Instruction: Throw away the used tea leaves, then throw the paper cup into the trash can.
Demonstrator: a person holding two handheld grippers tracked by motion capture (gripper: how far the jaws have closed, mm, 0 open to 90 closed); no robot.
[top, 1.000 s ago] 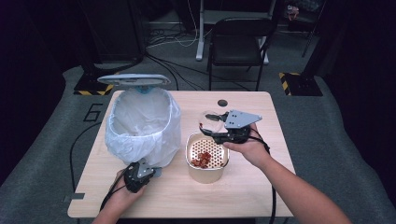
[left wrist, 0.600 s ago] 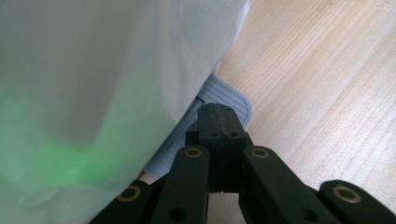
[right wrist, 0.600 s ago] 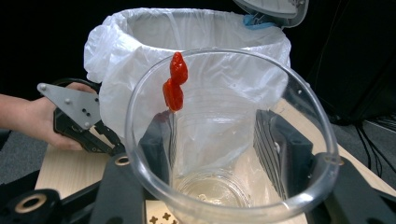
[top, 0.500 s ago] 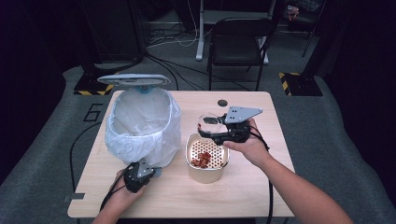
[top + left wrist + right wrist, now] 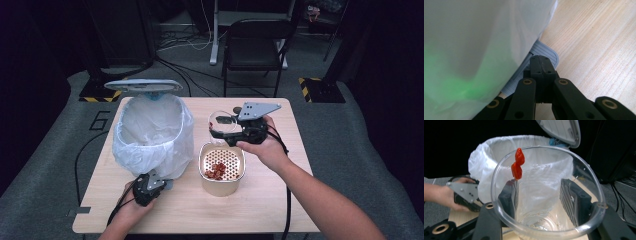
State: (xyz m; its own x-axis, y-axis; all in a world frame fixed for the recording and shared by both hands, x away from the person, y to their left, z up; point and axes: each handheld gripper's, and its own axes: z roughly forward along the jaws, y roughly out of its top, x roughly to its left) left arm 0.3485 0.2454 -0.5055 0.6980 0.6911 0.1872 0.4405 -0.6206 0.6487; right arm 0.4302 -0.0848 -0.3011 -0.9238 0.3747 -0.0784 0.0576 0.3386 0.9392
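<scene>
From where I stand, the right gripper [image 5: 216, 127] holds a clear plastic cup [image 5: 220, 121] above the table [image 5: 280, 200], just behind the beige strainer bowl [image 5: 222, 170]. Its two black jaws press on the outside of the cup wall, one at each side, as the right gripper view shows through the plastic. The cup [image 5: 544, 195] is tilted with its mouth toward the camera, and its lower rim is cut off by the bottom edge of that view. Two small red pieces [image 5: 518, 164] stick on the inner wall near the rim; I cannot say exactly what food they are. More red pieces [image 5: 216, 171] lie on the perforated floor of the strainer bowl, too small to make out well.

The left gripper [image 5: 146, 187] rests low at the front of the white-lined bin [image 5: 152, 135]. In the left gripper view its jaws are pressed fully together, with the tips over a grey ribbed pedal [image 5: 547, 51]. The white bag [image 5: 479, 45] covers most of this pedal, and whether the tips really touch it I cannot tell. The bin lid [image 5: 143, 84] stands open behind the bin, and the bin's inside is mostly hidden by the bag folds. The person's left hand [image 5: 127, 210] is partly cut off by the bottom edge.
</scene>
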